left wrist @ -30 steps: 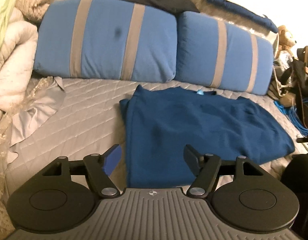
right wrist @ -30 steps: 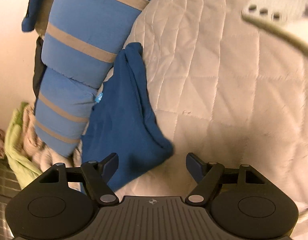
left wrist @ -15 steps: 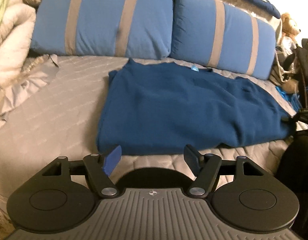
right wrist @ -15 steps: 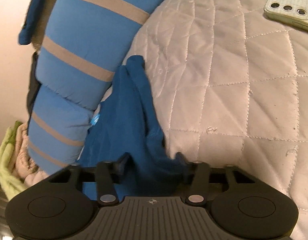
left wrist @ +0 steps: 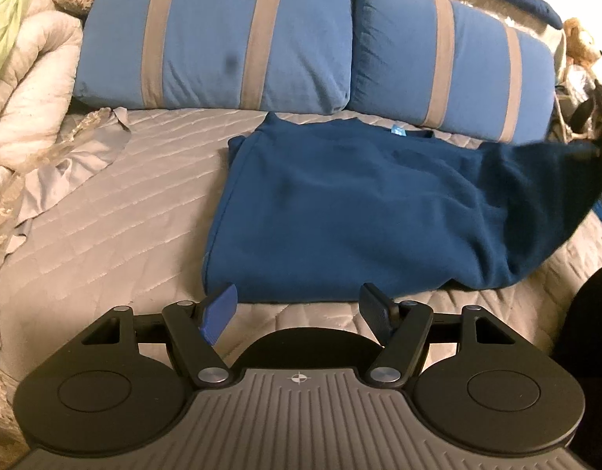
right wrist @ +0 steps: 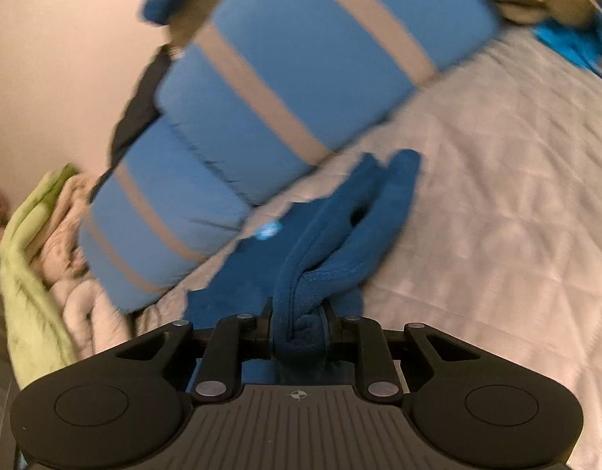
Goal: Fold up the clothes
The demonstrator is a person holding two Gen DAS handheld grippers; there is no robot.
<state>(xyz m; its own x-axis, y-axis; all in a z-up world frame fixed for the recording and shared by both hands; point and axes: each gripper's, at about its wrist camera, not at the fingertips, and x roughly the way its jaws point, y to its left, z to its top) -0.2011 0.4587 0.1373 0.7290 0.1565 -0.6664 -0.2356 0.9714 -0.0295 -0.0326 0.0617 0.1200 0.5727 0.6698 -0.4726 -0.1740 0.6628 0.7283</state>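
Observation:
A dark blue shirt [left wrist: 340, 211] lies on the quilted grey bed cover [left wrist: 117, 243] in front of two pillows. Its right side is lifted off the bed toward the right edge of the left wrist view. My left gripper [left wrist: 301, 305] hovers open just in front of the shirt's near hem, with nothing between its fingers. In the right wrist view my right gripper [right wrist: 299, 323] has its jaws closing on a bunched fold of the blue shirt [right wrist: 340, 243], which hangs up from the bed. The pads press the cloth.
Two blue pillows with grey stripes [left wrist: 230, 39] [left wrist: 453, 58] lie along the far side of the bed. Rolled pale bedding [left wrist: 27, 90] and a green cloth [right wrist: 31, 258] sit at the left. A stuffed toy [left wrist: 579, 41] and dark bags stand at the far right.
My right gripper closed on the shirt's right edge and lifted it, rolling as it rose. My left gripper dropped toward the near hem and has held still since.

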